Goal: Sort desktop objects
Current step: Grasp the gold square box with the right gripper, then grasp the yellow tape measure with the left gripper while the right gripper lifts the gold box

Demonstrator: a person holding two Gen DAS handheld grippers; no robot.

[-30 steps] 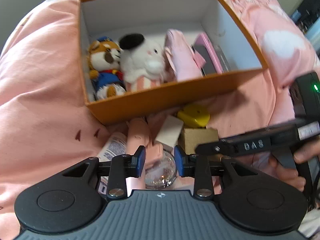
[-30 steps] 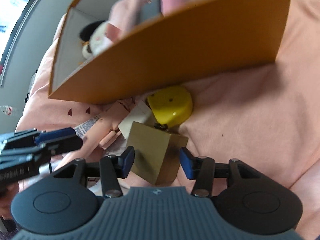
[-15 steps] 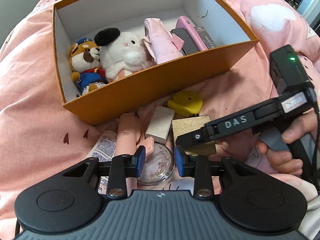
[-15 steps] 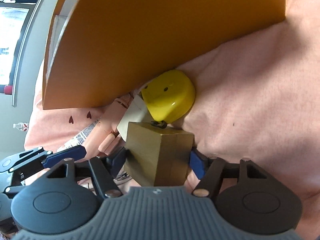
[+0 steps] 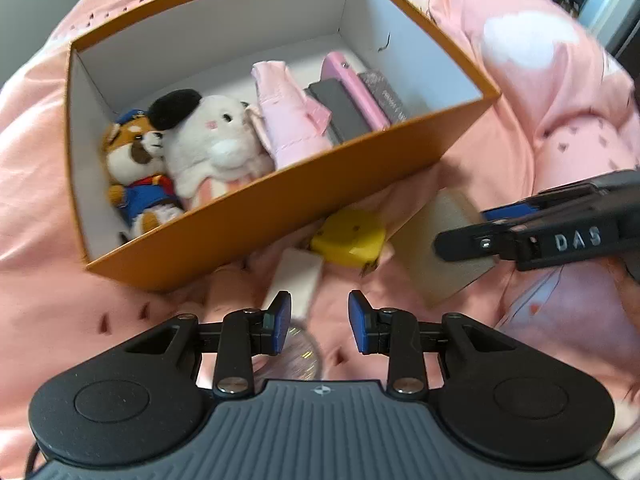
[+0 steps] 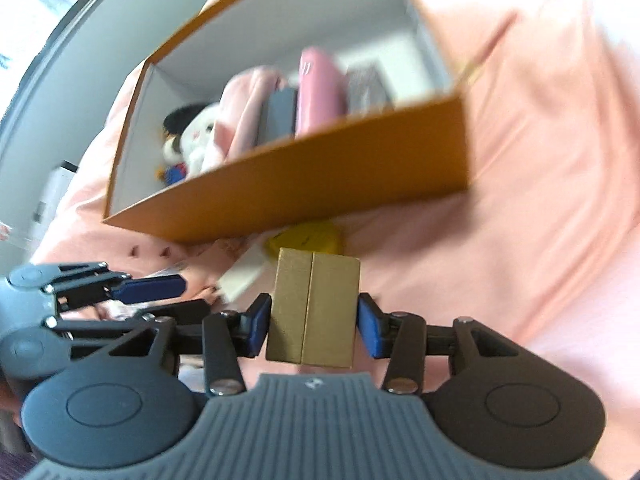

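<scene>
My right gripper (image 6: 313, 323) is shut on a gold cardboard box (image 6: 314, 308) and holds it lifted off the pink bedding; the box also shows in the left wrist view (image 5: 440, 248). My left gripper (image 5: 319, 322) is open and empty, above a white flat case (image 5: 298, 280) and a clear glittery round tin (image 5: 296, 358). A yellow rounded case (image 5: 348, 234) lies against the front wall of the orange box (image 5: 280, 216). The orange box holds two plush toys (image 5: 200, 132), a pink pouch (image 5: 288, 112) and flat cases.
Pink bedding (image 5: 540, 80) covers the whole surface, with folds at the right. The right gripper's arm (image 5: 560, 236) reaches in from the right in the left wrist view. The left gripper's fingers (image 6: 148, 286) show at the left in the right wrist view.
My right gripper closed on the gold box and lifted it off the bedding to the right. My left gripper pulled back and up, and its jaws stand wider apart.
</scene>
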